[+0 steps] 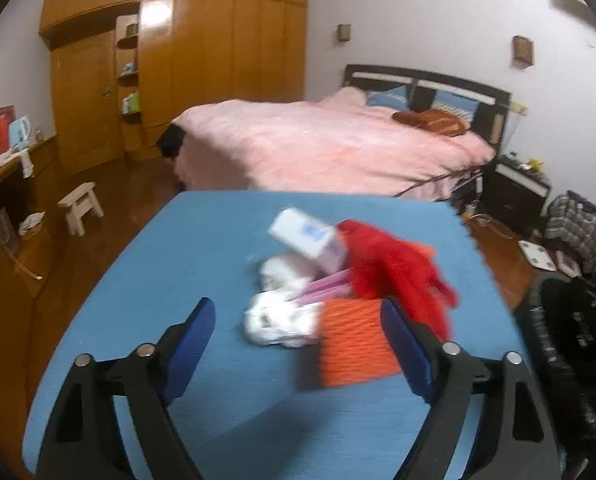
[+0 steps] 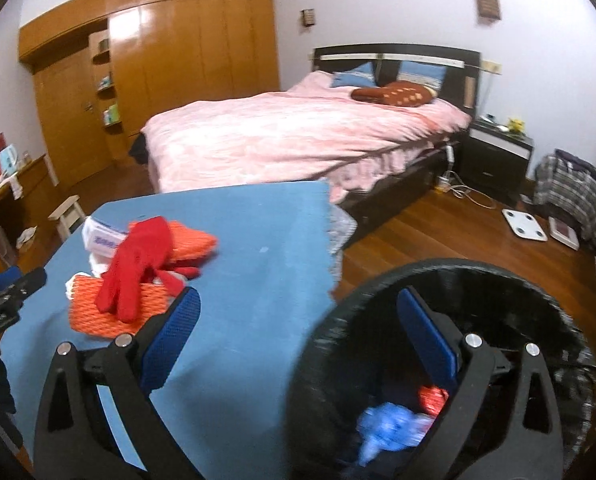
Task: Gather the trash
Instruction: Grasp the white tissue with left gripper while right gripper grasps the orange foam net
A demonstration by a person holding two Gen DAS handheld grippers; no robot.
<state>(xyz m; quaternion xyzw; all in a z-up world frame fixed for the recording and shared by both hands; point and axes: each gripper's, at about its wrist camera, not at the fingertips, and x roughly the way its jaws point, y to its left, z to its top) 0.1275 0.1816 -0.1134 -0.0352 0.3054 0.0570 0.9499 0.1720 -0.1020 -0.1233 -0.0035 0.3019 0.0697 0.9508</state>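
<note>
Your left claw point(image 1: 298, 344) gapes empty at the crumpled tissue point(image 1: 276, 322) just ahead on the bench point(image 1: 186, 248); your right claw point(image 2: 298, 340), wide and empty, straddles the black bin's point(image 2: 337, 320) rim, ready for drops

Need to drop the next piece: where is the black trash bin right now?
In the right wrist view the round black trash bin stands on the wooden floor off the blue table's right edge, under the right claw.
</note>
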